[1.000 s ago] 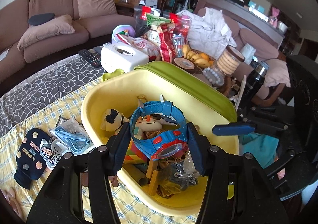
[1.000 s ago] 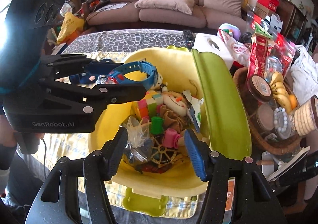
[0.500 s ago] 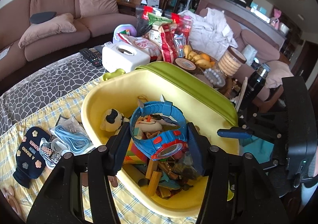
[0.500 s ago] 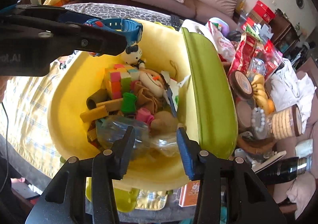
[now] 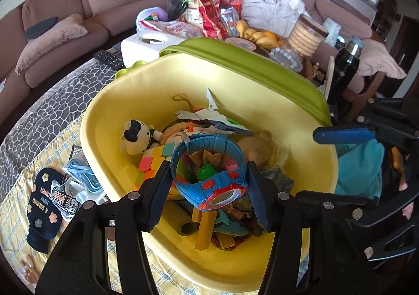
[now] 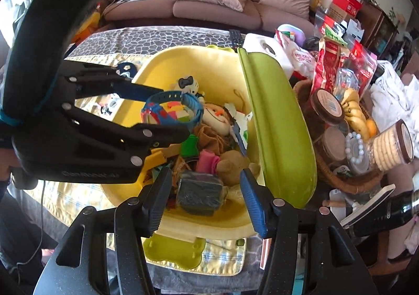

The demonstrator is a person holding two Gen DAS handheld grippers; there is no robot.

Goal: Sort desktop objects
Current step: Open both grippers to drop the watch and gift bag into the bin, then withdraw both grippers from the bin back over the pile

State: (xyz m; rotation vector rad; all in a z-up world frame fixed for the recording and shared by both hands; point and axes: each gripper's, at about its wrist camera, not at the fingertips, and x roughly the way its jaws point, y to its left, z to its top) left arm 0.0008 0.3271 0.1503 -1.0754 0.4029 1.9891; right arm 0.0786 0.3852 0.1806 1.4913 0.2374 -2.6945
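Right now the left gripper (image 5: 208, 177) pinches a blue plastic kids' digital watch (image 5: 209, 171) between its fingers, strap looped in a ring, red-rimmed round face tilted down. Watch hangs over the yellow plastic bin (image 5: 110, 109), not touching contents. Right gripper (image 6: 204, 198) stands wide open, holding nothing, over the bin's near edge; a dark wrapped block (image 6: 200, 194) lies in the bin just beyond its fingers.

Bin is oval, smooth-walled, with a green hinged lid (image 6: 277, 122) standing upright on its far side. Inside it: a white cat figurine with black bow (image 5: 136, 136), a pastel multicolour cube puzzle (image 5: 152, 164), a rag doll face (image 6: 217, 118), wooden sticks (image 5: 205, 227), a green plastic spool (image 6: 189, 147), a pink roll (image 6: 208, 161), a brown plush lump (image 6: 233, 164), torn paper scraps (image 5: 209, 114). All jumbled, overlapping.

Beside the bin on the yellow checked cloth (image 5: 15, 206): a navy fabric pouch with flower print (image 5: 43, 208) and light blue folded straps (image 5: 81, 174).

Wicker basket (image 6: 348, 185) on the lid side holds brown-lidded jars (image 6: 327, 106), bananas (image 6: 353, 109), a white bead bracelet (image 6: 356, 148) and a clear tub of round biscuits (image 6: 392, 145). White tissue box (image 5: 146, 46) behind the bin, red snack bags (image 6: 332, 64) near it.
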